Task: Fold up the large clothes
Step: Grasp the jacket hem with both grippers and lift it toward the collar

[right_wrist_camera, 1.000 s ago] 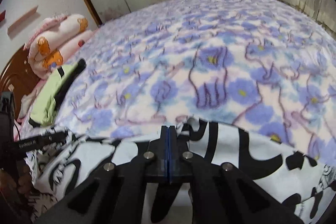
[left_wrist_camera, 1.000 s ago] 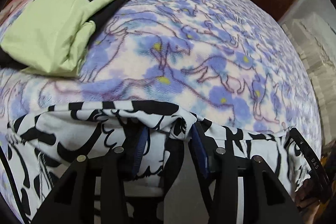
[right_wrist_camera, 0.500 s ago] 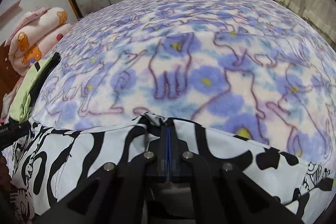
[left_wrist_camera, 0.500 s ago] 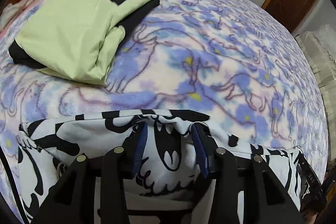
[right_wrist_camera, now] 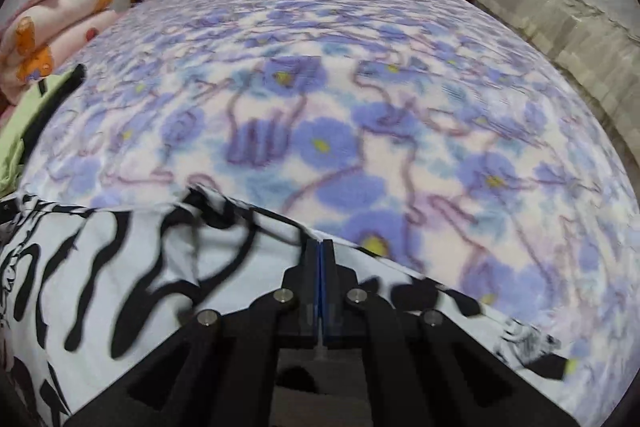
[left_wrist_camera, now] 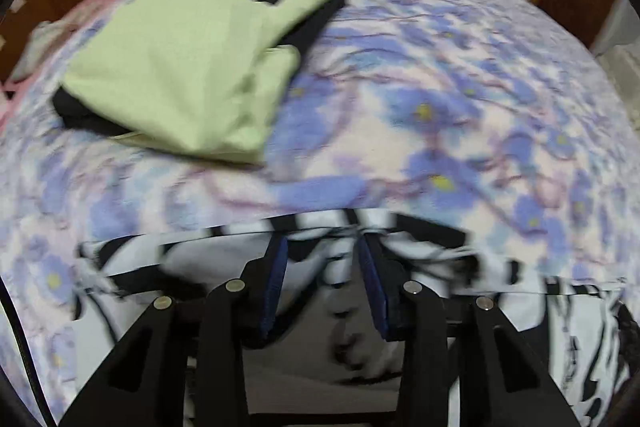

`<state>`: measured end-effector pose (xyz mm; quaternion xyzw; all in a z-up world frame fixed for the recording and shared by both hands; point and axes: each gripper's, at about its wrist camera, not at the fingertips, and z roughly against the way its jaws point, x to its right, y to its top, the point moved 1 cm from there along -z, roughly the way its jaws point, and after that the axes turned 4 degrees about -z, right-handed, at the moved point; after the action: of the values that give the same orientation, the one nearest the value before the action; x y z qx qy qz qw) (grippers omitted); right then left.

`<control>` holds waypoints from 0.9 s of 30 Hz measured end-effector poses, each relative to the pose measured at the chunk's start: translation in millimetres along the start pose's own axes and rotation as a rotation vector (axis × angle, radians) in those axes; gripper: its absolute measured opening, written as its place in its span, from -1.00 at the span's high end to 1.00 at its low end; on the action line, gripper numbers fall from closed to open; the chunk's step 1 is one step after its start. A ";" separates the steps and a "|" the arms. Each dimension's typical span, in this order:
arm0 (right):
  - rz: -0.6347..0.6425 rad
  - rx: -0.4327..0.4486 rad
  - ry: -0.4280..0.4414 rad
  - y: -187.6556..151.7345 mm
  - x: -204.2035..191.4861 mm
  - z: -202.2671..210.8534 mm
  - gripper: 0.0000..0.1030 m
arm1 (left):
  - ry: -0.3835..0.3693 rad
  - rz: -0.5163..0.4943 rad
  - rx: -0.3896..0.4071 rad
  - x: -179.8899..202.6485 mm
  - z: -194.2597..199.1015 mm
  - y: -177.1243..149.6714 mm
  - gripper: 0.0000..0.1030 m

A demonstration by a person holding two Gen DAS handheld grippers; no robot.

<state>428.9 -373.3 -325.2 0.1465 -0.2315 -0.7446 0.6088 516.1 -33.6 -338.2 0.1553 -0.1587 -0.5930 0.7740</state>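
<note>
Fabric bunches between our left gripper [left_wrist_camera: 322, 247], jaws just narrowing on the zebra-print garment [left_wrist_camera: 420, 247]; right gripper [right_wrist_camera: 321, 247] pinches its hem tight over the floral blanket [right_wrist_camera: 360, 87].

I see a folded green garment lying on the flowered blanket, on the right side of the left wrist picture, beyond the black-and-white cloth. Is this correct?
Not quite. The folded green garment lies on the left side of the left wrist picture, not the right. The rest holds: it rests on the flowered blanket, beyond the black-and-white cloth.
</note>
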 end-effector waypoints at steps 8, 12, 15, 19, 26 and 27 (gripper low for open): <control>-0.100 -0.016 -0.174 -11.2 64.4 21.4 1.00 | 0.052 0.077 0.004 -55.0 4.3 -8.6 0.39; -0.220 0.011 -0.156 -15.9 102.9 50.5 1.00 | 0.040 0.141 0.035 -62.1 25.3 -7.1 0.39; -0.301 -0.008 -0.122 -20.4 118.3 67.2 1.00 | 0.000 0.146 0.085 -59.0 56.6 -10.1 0.39; -0.344 -0.114 -0.073 -29.5 115.9 74.5 1.00 | -0.066 0.129 0.106 -50.9 93.1 -26.4 0.37; -0.246 -0.165 0.073 -66.0 60.4 102.7 1.00 | -0.162 0.089 0.054 -42.0 121.5 -94.8 0.36; -0.234 -0.174 0.111 -77.1 49.1 108.8 1.00 | -0.168 0.079 0.048 -40.3 124.0 -103.1 0.36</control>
<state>299.2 -391.4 -270.0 0.1603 -0.1136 -0.8184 0.5401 363.3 -26.7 -273.1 0.1171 -0.2433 -0.5690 0.7767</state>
